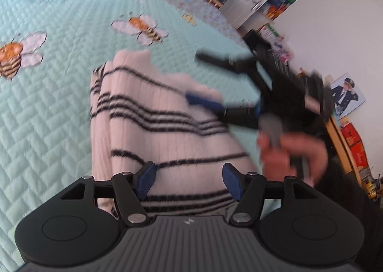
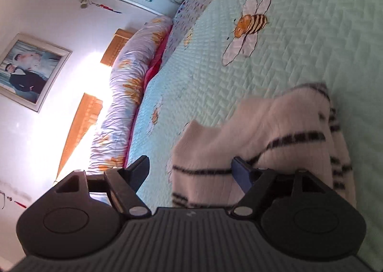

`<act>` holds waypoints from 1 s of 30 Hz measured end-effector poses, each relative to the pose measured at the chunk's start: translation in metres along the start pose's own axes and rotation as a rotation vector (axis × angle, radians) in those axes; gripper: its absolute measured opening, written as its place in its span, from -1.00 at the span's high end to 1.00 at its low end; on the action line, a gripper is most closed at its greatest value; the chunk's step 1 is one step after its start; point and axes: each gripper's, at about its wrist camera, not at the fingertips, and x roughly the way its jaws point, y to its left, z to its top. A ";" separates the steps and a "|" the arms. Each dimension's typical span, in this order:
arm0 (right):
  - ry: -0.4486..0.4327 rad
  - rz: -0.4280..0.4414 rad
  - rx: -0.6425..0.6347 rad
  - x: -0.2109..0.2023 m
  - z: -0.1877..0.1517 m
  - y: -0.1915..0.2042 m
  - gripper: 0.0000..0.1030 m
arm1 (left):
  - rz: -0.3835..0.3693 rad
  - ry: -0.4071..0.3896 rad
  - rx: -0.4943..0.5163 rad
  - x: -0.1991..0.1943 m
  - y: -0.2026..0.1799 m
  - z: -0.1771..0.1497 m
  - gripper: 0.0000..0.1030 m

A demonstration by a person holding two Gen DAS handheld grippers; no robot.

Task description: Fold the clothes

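Left wrist view: the left gripper (image 1: 188, 182) hovers over a pink knitted garment with black stripes (image 1: 153, 128), which lies partly folded on a mint quilted bedspread (image 1: 47, 116) embroidered with bees (image 1: 143, 28). Its jaws stand fairly wide, the blue pads on either side of a stripe, with cloth below them but nothing pressed between them. At right, the right gripper (image 1: 198, 78) reaches in over the garment's far edge, carried by a hand (image 1: 287, 154); its jaws are also apart, and motion blur hides whether either fingertip touches the knit.

Right wrist view: the right gripper (image 2: 191, 171) shows its jaws wide, one pad against a raised hump of the striped garment (image 2: 275, 128) and the other over bare bedspread (image 2: 311, 32). No cloth is clamped. A rolled duvet (image 2: 129, 85) lies along the far side of the bed.

Probable hazards: with neither gripper holding cloth, the humped layer is likely to slump and undo the fold. Closing on the hump may catch several layers at once, dragging the lower ones askew. The soft knit may stretch or snag on a pad edge. A pinch taken too low could seize the bedspread with the garment. The two tools work close together over one small piece and could collide.
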 end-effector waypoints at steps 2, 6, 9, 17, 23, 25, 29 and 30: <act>-0.054 -0.008 0.018 -0.006 0.016 0.003 -0.44 | 0.001 -0.011 0.016 -0.005 -0.005 0.003 -0.25; -0.061 0.063 -0.091 -0.049 -0.008 0.040 -0.49 | 0.030 -0.038 0.078 -0.020 -0.010 -0.002 -0.26; 0.018 0.019 -0.173 -0.076 -0.059 0.050 -0.50 | 0.043 -0.017 0.053 -0.020 0.006 -0.015 -0.29; -0.176 -0.074 -0.148 -0.126 -0.074 0.026 -0.52 | 0.056 -0.073 0.040 -0.050 0.005 -0.020 -0.29; 0.024 -0.091 -0.298 -0.035 -0.061 0.070 -0.56 | 0.133 -0.015 0.104 -0.008 -0.006 0.000 -0.30; 0.051 -0.157 -0.228 -0.010 -0.043 0.045 -0.53 | 0.212 0.012 0.151 0.004 -0.012 -0.007 -0.29; -0.080 -0.239 -0.203 -0.028 -0.025 0.035 -0.23 | 0.278 -0.032 0.279 -0.007 -0.036 -0.019 -0.30; -0.100 -0.172 -0.202 -0.038 -0.027 0.042 -0.47 | 0.268 -0.043 0.295 -0.009 -0.039 -0.022 -0.30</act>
